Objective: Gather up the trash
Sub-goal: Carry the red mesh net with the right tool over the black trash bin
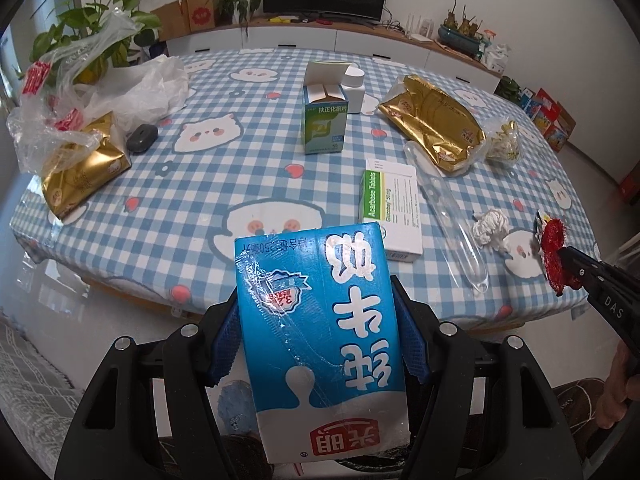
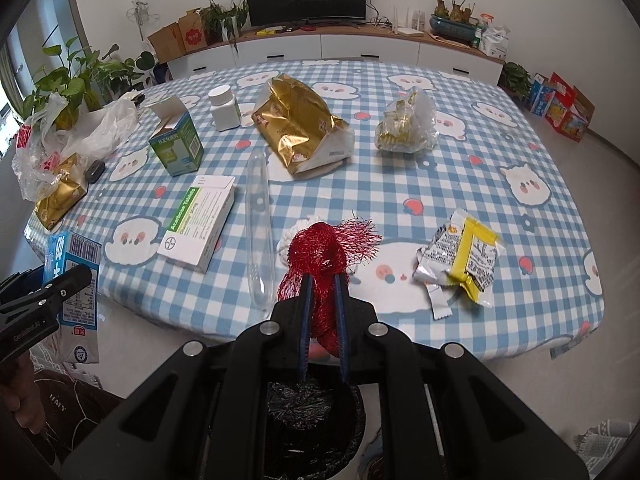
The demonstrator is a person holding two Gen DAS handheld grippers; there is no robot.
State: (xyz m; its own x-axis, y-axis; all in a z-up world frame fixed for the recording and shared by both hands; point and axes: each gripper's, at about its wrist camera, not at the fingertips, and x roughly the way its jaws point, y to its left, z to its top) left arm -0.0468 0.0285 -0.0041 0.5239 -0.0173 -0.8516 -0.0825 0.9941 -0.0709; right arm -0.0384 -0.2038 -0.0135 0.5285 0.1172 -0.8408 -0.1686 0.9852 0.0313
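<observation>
A blue and white milk carton [image 1: 320, 320] stands between the pads of my left gripper [image 1: 316, 300], which is shut on its sides, in front of the table's near edge. The same carton [image 2: 76, 280] shows at the left of the right wrist view. My right gripper [image 2: 324, 280] is shut on a bunched red mesh net [image 2: 320, 248], which also appears as the red net [image 1: 556, 248] at the right of the left wrist view. A bin with a black liner [image 2: 312, 412] sits on the floor directly below the right gripper.
On the blue checked tablecloth [image 2: 400, 200] lie a white and green tablet box [image 2: 196, 224], an open green box [image 2: 176, 140], a white bottle [image 2: 225, 108], a gold bag [image 2: 300, 128], a clear plastic tube [image 2: 258, 232], a yellow snack wrapper [image 2: 464, 260], a crumpled tissue [image 1: 490, 226] and plastic bags [image 1: 100, 80].
</observation>
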